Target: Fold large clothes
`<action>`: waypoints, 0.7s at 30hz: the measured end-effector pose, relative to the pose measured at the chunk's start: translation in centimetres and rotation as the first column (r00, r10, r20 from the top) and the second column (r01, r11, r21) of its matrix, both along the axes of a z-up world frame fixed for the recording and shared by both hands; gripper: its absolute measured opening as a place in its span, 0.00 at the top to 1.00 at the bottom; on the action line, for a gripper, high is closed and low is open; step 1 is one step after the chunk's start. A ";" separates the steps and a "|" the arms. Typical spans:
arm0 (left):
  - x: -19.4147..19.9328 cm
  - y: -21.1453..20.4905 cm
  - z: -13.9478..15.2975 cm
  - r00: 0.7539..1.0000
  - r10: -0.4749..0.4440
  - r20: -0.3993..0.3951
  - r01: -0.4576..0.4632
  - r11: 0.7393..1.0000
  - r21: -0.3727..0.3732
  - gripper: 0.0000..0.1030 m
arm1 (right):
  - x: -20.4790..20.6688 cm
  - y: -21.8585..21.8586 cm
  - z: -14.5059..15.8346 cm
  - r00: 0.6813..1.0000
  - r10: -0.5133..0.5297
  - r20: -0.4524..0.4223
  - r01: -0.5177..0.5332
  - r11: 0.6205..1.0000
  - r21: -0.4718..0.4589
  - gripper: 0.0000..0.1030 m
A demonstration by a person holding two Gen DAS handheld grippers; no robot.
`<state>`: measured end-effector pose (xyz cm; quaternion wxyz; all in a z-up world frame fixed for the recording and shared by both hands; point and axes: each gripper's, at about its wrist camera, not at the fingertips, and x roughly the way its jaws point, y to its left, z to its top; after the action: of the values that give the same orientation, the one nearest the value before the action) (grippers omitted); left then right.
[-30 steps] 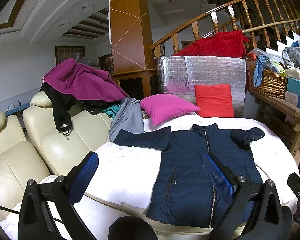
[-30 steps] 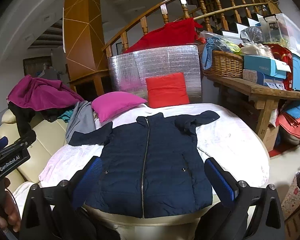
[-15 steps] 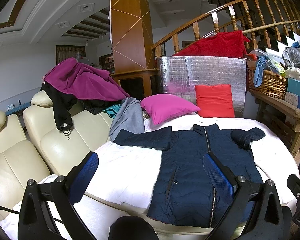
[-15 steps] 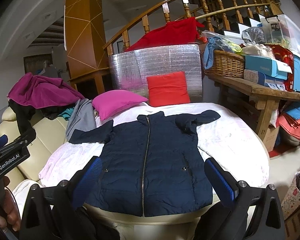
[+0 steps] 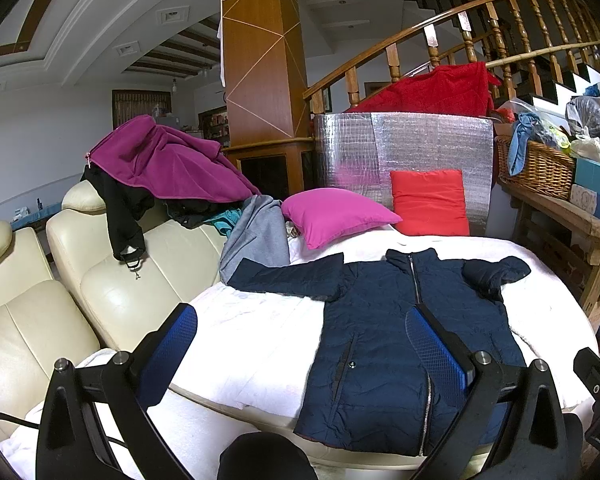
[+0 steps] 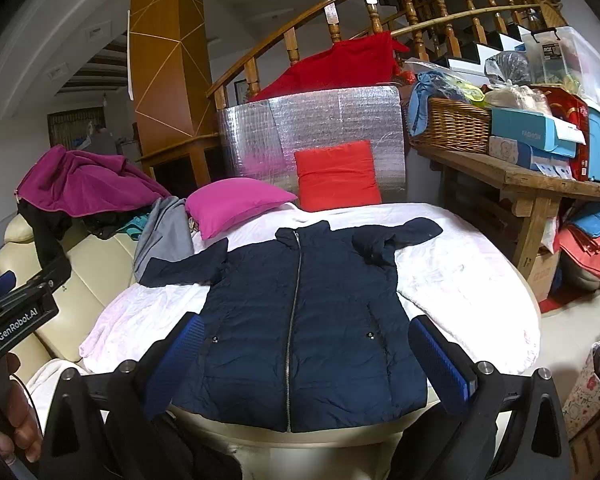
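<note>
Left and right wrist views, one moment. A navy puffer jacket (image 6: 300,320) lies flat, front up and zipped, on a white cover (image 6: 460,280) spread over a rounded surface. Its collar points away from the cameras and its hem lies along the near edge. The sleeve on the sofa side extends straight outward toward the cream sofa (image 5: 112,288); the other sleeve is bent back on itself, with its cuff near the shoulder.

The left gripper (image 5: 300,344) hovers above the near edge of the cover, level and pointing forward, jaws wide apart and holding nothing. One blue pad sits over the bare white cover, the other over the jacket's front panel. The right gripper (image 6: 312,360) is held level just short of the hem, jaws likewise wide apart and empty, the two pads framing the jacket's lower body. Neither gripper visibly touches the cloth.

In the right wrist view the left gripper's black body, marked "GenRobot.AI", appears at the left margin, with the person's hand (image 6: 20,420) wrapped around its handle below.

Behind the jacket lie a magenta cushion (image 6: 236,204) and a red cushion (image 6: 336,176), the latter leaning on a silver foil panel (image 6: 320,120). A purple garment (image 5: 168,164) drapes the sofa back. A wooden desk (image 6: 520,176) to the right carries a wicker basket (image 6: 452,124) and boxes.
</note>
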<state>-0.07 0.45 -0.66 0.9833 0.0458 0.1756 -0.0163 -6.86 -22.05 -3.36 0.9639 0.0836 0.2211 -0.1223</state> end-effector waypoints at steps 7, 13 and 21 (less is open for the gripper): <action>0.0 0.1 0.0 1.000 0.001 0.000 -0.001 1.000 -0.002 0.00 | 0.1 0.0 0.0 1.000 0.001 -0.001 -0.001 1.000 0.000 0.00; 0.2 0.2 0.0 1.000 0.002 -0.003 -0.002 1.000 -0.001 0.00 | 0.3 0.0 -0.1 1.000 0.000 -0.007 0.000 1.000 0.008 0.00; 4.7 -0.9 -1.0 0.994 -0.036 -0.099 0.034 0.999 -0.023 0.00 | 3.6 -3.0 0.1 1.000 0.009 -0.013 -0.008 0.998 0.059 0.00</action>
<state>4.66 -0.43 -1.70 0.9734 0.0376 0.2230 -0.0377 -3.25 -25.04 -3.27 0.9601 0.1101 0.2312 -0.1124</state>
